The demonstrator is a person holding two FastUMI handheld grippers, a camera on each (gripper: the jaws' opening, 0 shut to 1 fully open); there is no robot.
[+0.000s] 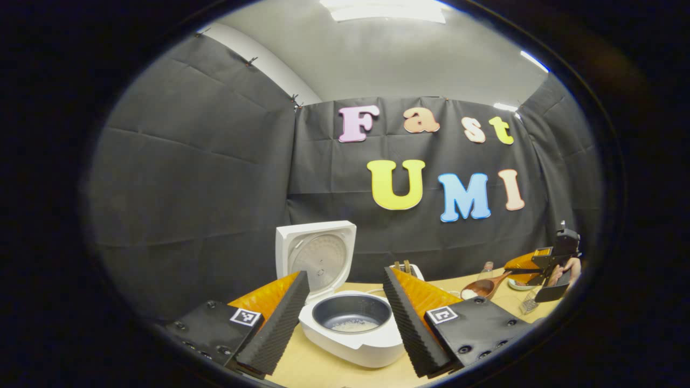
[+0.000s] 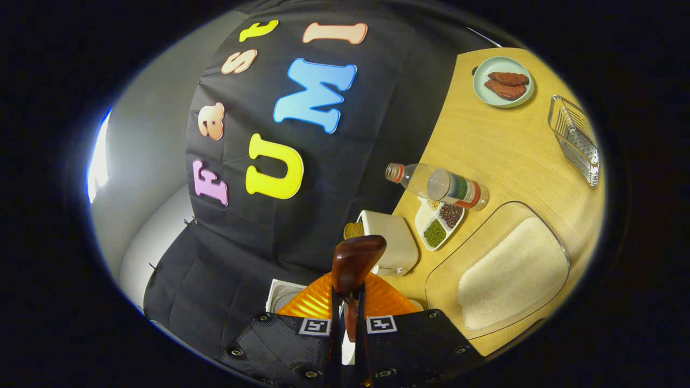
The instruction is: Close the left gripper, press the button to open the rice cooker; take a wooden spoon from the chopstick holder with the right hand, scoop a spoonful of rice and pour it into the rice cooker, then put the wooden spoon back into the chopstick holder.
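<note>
left gripper view, from the left: the left claw (image 1: 345,318) stands released, its two fingers spread wide with nothing between them but the rice cooker (image 1: 350,326) seen beyond. the cooker sits on the counter (image 1: 312,366) with its lid (image 1: 317,257) raised upright at the back. the inner pot (image 1: 352,312) is exposed and holds a thin patch of rice at the bottom. behind the right-hand finger, the top of the chopstick holder (image 1: 405,267) is just visible. further right, the wooden spoon (image 1: 482,286) is held above the counter, its bowl carrying white rice (amount cannot be judged). the right claw (image 1: 531,269) grips the spoon's handle, with part of a hand (image 1: 563,272) behind it.

right gripper view (camera rolled, counter runs up the right side), from the left: the right claw (image 2: 347,315) is clenched on the spoon's handle (image 2: 353,269), both fingers pressing it. just beyond stands the chopstick holder (image 2: 391,245). next to it is a divided dish of beans (image 2: 439,222), with a bottle (image 2: 439,186) lying on its side. to the right lies a clear tray of rice (image 2: 512,275). at the far end sit a plate of meat (image 2: 503,82) and a wire rack (image 2: 577,140).
</note>
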